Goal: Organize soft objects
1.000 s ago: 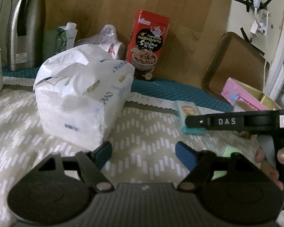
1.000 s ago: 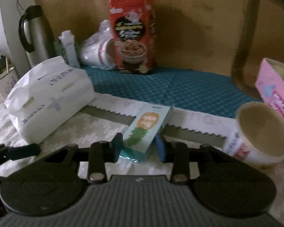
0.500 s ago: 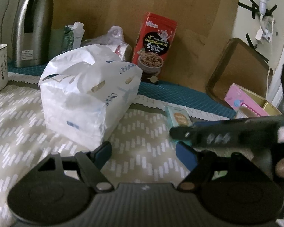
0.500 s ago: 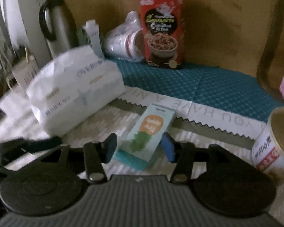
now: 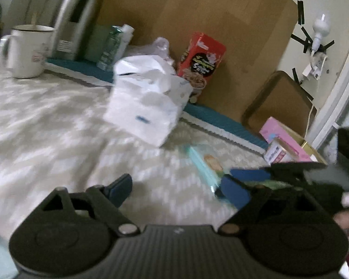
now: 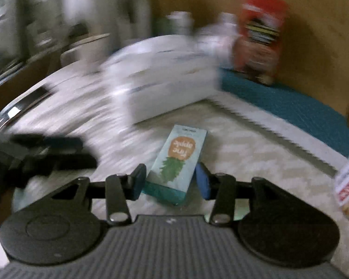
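Teal at its near end, the small pineapple-print packet (image 6: 178,162) lies flat on the chevron-patterned cloth (image 6: 244,158) with that end between the blue pads of the right gripper (image 6: 171,181). The jaws stand apart on either side of it, the left pad just beside its edge and the right pad close against the other edge (whether either presses it cannot be told). Beyond it sits the white soft pack (image 6: 165,79), blurred. In the left wrist view the left gripper (image 5: 176,189) hangs over bare cloth with its jaws wide apart and nothing between them; the packet (image 5: 204,165) lies to its right.
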`<move>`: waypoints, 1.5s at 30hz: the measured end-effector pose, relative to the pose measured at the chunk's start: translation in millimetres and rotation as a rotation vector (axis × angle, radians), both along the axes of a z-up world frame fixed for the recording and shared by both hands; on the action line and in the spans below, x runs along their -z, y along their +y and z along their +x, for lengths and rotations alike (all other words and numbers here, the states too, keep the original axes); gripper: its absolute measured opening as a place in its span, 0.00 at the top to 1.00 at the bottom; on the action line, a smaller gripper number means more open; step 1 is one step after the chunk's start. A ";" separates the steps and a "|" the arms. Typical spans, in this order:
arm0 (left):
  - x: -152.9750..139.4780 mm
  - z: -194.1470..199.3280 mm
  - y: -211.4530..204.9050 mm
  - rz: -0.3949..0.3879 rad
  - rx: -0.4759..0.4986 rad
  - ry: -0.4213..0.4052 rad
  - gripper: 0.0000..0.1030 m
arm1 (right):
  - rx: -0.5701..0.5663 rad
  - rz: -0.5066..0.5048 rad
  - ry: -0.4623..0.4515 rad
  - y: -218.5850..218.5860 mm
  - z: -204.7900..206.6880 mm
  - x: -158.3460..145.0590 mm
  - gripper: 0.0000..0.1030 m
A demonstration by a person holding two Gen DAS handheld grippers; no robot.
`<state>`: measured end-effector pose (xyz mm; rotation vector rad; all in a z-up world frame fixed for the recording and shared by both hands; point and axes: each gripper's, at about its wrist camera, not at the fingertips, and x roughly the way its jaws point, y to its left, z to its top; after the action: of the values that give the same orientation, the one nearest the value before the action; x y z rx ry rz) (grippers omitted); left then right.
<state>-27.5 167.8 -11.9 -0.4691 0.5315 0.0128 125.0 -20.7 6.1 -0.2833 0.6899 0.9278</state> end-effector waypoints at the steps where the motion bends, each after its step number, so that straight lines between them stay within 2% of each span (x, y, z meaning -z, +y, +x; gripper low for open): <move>1: -0.7 -5.5 1.8 0.003 -0.008 0.005 0.16 | -0.053 0.000 -0.009 -0.2 -14.3 1.1 0.52; 5: -4.3 -15.1 3.6 -0.008 -0.009 0.018 0.21 | -0.229 -0.022 -0.076 -4.4 -72.2 6.3 0.52; 9: -8.9 -10.9 -7.0 -0.008 0.013 0.017 0.22 | -0.283 -0.027 -0.110 -22.4 -101.6 9.2 0.53; 12: -12.2 -8.9 -20.9 0.019 0.035 0.019 0.23 | -0.241 -0.034 -0.172 -39.5 -111.0 12.8 0.42; 15: -18.2 -2.9 -35.0 0.043 0.064 0.013 0.23 | -0.161 -0.033 -0.222 -53.6 -116.2 15.1 0.41; 21: -21.4 5.1 -57.3 0.108 0.088 0.062 0.35 | -0.152 0.042 -0.185 -65.2 -122.3 16.7 0.38; 25: -11.6 5.7 -69.0 0.185 0.067 0.146 0.36 | -0.115 0.050 -0.183 -63.9 -122.0 22.1 0.35; 29: -8.4 5.2 -83.3 0.269 0.042 0.157 0.31 | -0.084 0.095 -0.173 -69.8 -118.5 29.4 0.35; 38: -8.3 6.2 -82.9 0.261 0.013 0.171 0.26 | -0.011 0.150 -0.219 -78.8 -131.1 38.0 0.34; 45: -8.3 7.0 -81.1 0.261 0.017 0.169 0.24 | 0.035 0.194 -0.201 -82.3 -130.8 38.6 0.34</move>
<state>-20.5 86.7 -3.6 -0.2089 0.6891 0.1055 -5.8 -102.9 -32.6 -0.1877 0.4154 0.9113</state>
